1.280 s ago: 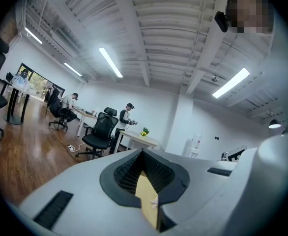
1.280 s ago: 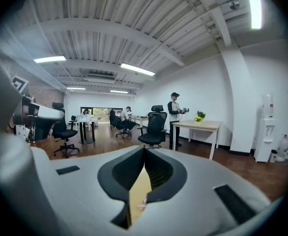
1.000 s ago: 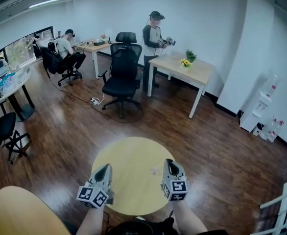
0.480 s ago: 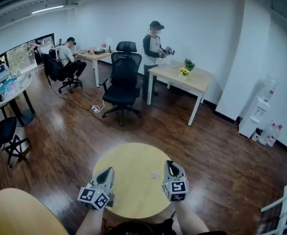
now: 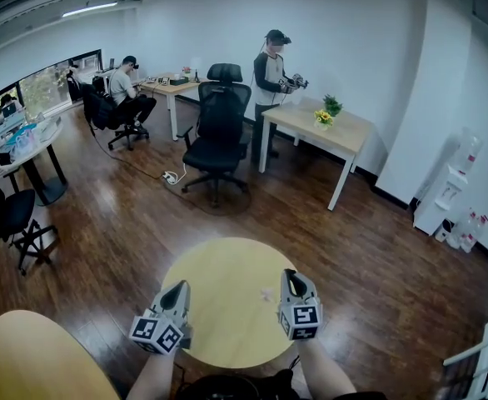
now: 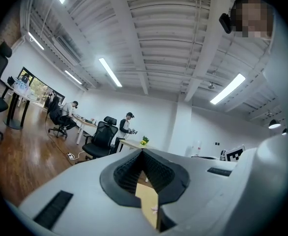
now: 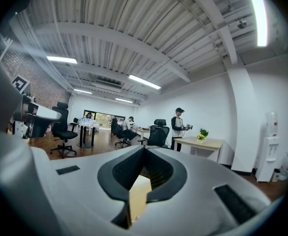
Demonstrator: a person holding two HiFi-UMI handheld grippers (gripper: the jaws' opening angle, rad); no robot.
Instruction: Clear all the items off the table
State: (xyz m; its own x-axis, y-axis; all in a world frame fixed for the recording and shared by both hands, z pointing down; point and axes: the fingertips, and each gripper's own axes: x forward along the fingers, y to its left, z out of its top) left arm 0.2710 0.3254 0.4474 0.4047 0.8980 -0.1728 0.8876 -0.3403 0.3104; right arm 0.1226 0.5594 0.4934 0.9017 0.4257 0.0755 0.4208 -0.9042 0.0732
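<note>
- A round pale-yellow wooden table stands on a dark plank floor, straight below the head camera
- A small pale crumpled scrap lies on the right half of this table; it is too small to tell what it is
- The grey left tool, with its marker cube, is over the table's near left edge, well apart from the scrap
- In its own view the left tool is clenched: the jaw tips meet with nothing between them, and the scrap shows on the table through the gap under the tips
- The grey right tool is over the near right edge, just beside the scrap and to its right, not touching it
- Its own view shows the right tool clenched too and empty
- Farther off stand a black mesh office chair and a rectangular light-wood table bearing a pot of yellow flowers; a standing person is beside it
- A second round yellow table sits at the lower left
</note>
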